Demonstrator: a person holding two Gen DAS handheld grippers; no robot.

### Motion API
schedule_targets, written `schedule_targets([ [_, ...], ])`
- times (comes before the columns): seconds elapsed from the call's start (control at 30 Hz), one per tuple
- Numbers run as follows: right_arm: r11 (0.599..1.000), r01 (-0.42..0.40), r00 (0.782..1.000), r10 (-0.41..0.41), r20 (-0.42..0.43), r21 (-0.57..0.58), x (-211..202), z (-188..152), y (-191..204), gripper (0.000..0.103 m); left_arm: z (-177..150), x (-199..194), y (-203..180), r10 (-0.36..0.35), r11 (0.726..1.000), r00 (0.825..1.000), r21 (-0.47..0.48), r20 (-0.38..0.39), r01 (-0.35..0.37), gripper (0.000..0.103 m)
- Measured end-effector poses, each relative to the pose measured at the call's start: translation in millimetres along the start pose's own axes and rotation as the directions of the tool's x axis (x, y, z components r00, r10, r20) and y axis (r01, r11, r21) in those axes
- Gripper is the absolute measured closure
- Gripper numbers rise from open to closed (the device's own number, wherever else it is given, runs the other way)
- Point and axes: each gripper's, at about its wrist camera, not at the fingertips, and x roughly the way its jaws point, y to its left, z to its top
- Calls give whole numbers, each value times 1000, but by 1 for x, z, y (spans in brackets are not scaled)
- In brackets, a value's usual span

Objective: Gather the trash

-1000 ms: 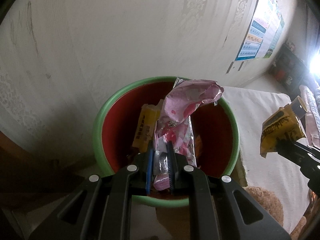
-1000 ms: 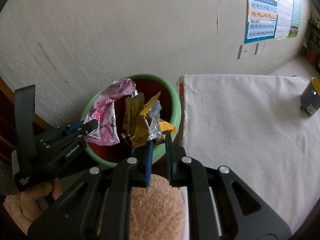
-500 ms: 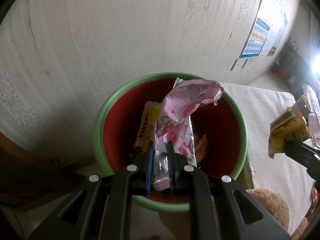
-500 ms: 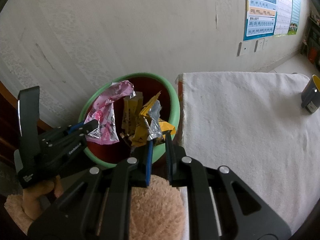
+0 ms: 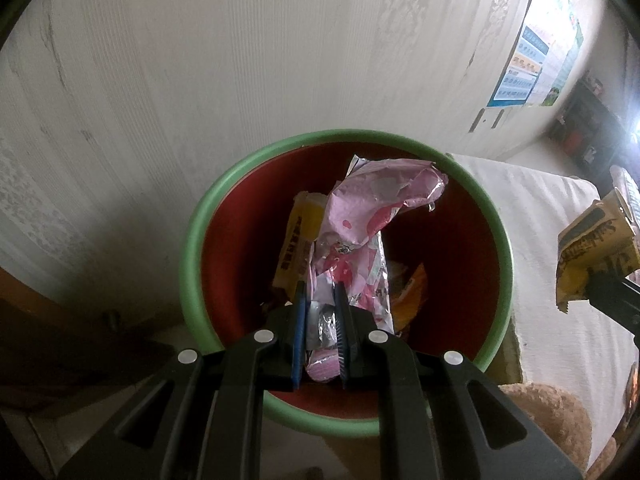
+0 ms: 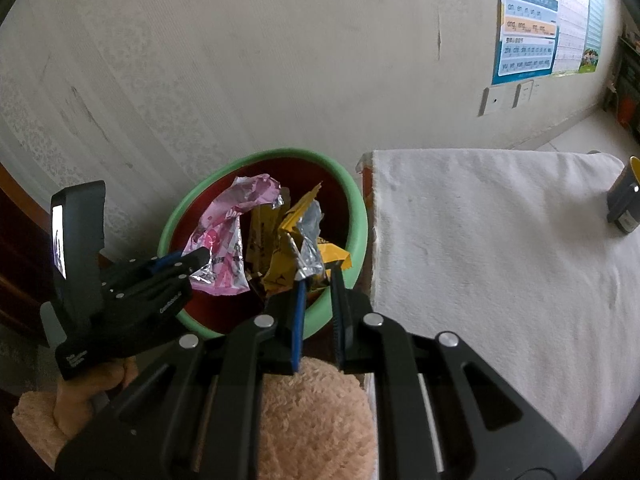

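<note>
A red bin with a green rim (image 5: 192, 236) (image 6: 360, 216) stands against the wall beside the white-covered table. My left gripper (image 5: 320, 294) is shut on a pink wrapper (image 5: 360, 220) and holds it over the bin's mouth; it also shows in the right wrist view (image 6: 224, 240). My right gripper (image 6: 318, 280) is shut on a yellow and silver wrapper (image 6: 300, 252), over the bin's right rim; that wrapper shows at the right of the left wrist view (image 5: 592, 248). A yellow wrapper (image 5: 298, 244) and an orange one (image 5: 412, 292) lie inside the bin.
A white cloth covers the table (image 6: 500, 248) right of the bin. A dark mug with yellow inside (image 6: 624, 200) stands at its far right. A wall with posters (image 6: 532, 20) and sockets (image 6: 508, 96) is behind. A tan plush sleeve (image 6: 312, 420) is below my right gripper.
Both grippers have edged further over the bin with their wrappers still held. The bin looks larger and more centred in the left wrist view.
</note>
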Motion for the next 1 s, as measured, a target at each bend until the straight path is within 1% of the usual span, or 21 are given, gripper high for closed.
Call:
schedule_targets([
  [0.13, 1000, -3, 1000, 3, -5, -5, 2, 3, 2, 90, 1, 4, 2, 11, 1000, 1000, -12, -4, -11, 91],
  [0.17, 1000, -3, 1000, 3, -7, -8, 3, 3, 2, 90, 1, 5, 3, 16, 1000, 1000, -18, -8, -16, 83],
  [0.2, 1000, -5, 1000, 5, -9, -10, 4, 5, 3, 90, 1, 5, 4, 21, 1000, 1000, -23, -7, -21, 64],
  [0.27, 1000, -12, 1000, 12, -9, -8, 6, 7, 3, 88, 1, 2, 7, 38, 999, 999, -36, 14, -38, 44],
  [0.3, 1000, -22, 1000, 22, -14, -8, 8, 9, 5, 83, 2, -2, 8, 44, 998, 999, -44, 30, -43, 42],
  [0.33, 999, -34, 999, 34, -18, -9, 10, 10, 6, 66, 3, -4, 10, 50, 998, 998, -51, 39, -48, 41],
  [0.37, 999, -41, 999, 40, -18, -8, 12, 12, 7, 55, 4, -7, 11, 55, 997, 997, -58, 45, -53, 37],
  [0.4, 999, -43, 999, 43, -13, -6, 13, 12, 8, 40, 5, -11, 12, 61, 996, 997, -66, 56, -57, 33],
  [0.5, 998, -61, 998, 61, 4, 9, 12, 13, 7, 36, 9, -25, 15, 70, 995, 993, -80, 99, -63, 30],
  [0.53, 998, -61, 998, 61, 12, 18, 10, 13, 5, 31, 11, -31, 14, 68, 995, 991, -79, 115, -59, 30],
  [0.63, 997, -56, 996, 53, 67, 45, -10, 9, -8, 24, 16, -51, 2, 49, 997, 985, -63, 167, -39, 23],
  [0.67, 998, -46, 995, 42, 91, 45, -19, 6, -14, 23, 18, -62, -7, 36, 998, 979, -48, 202, -27, 19],
  [0.73, 999, -13, 989, 6, 145, 46, -41, 1, -26, 12, 22, -78, -25, 11, 1000, 966, -20, 259, -6, 11],
  [0.77, 999, 1, 985, -9, 174, 51, -52, -2, -33, 9, 24, -89, -36, -4, 1000, 955, -2, 297, 5, 8],
  [0.8, 998, 16, 976, -28, 214, 59, -67, -7, -41, 5, 24, -100, -48, -17, 1000, 943, 13, 331, 13, 8],
  [0.83, 997, 29, 967, -44, 249, 66, -82, -11, -48, 5, 24, -109, -58, -33, 999, 931, 28, 363, 25, 8],
  [0.87, 996, 44, 955, -64, 289, 75, -98, -17, -56, 5, 22, -123, -73, -63, 998, 910, 54, 409, 45, 8],
  [0.9, 994, 63, 942, -88, 325, 86, -114, -23, -65, 5, 22, -131, -82, -81, 996, 897, 70, 435, 56, 8],
  [0.93, 992, 79, 928, -109, 356, 96, -128, -28, -72, 5, 20, -140, -93, -100, 994, 879, 89, 466, 65, 8],
  [0.97, 988, 107, 904, -144, 402, 112, -147, -36, -81, 5, 17, -152, -106, -118, 991, 857, 112, 502, 71, 8],
  [1.0, 982, 138, 880, -180, 439, 126, -162, -43, -87, 5, 15, -162, -118, -129, 989, 838, 126, 530, 73, 8],
])
